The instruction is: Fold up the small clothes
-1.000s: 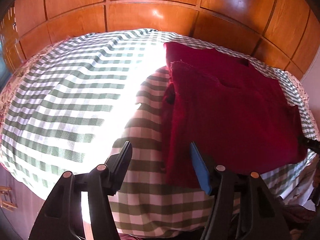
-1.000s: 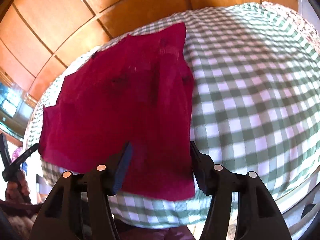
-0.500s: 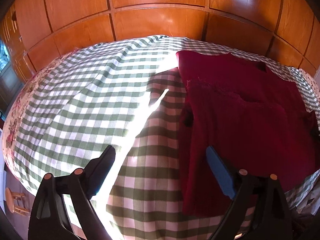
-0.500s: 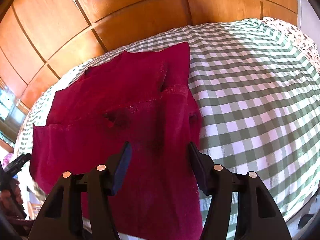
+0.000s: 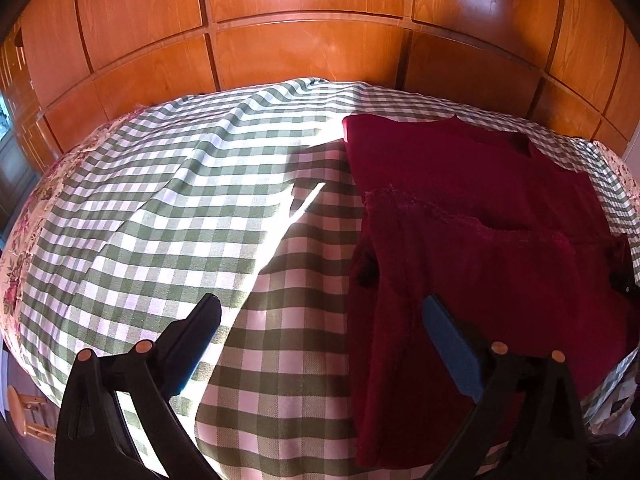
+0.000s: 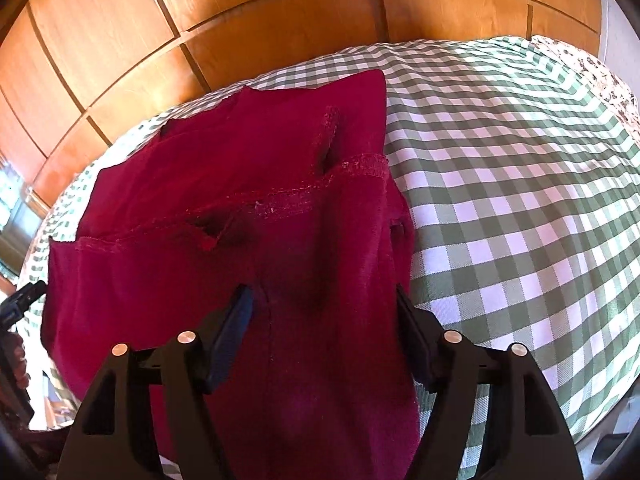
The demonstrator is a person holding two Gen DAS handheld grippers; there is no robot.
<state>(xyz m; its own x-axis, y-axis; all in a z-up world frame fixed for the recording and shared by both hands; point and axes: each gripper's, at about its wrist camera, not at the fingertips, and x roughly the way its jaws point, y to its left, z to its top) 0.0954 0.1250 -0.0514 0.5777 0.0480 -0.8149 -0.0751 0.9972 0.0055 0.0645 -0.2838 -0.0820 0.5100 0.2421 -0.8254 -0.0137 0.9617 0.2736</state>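
Red garment point(image 5: 480, 248), partly folded, flat on green-checked cloth point(image 5: 200, 208). Left gripper point(image 5: 320, 320) and right gripper point(image 6: 322, 312): jaws just opening, released, nothing gripped.

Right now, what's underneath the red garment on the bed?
The red garment lies on a green-and-white checked cloth that shows all around it. Its near part is folded over onto its own far part. What lies beneath the cloth there is covered.
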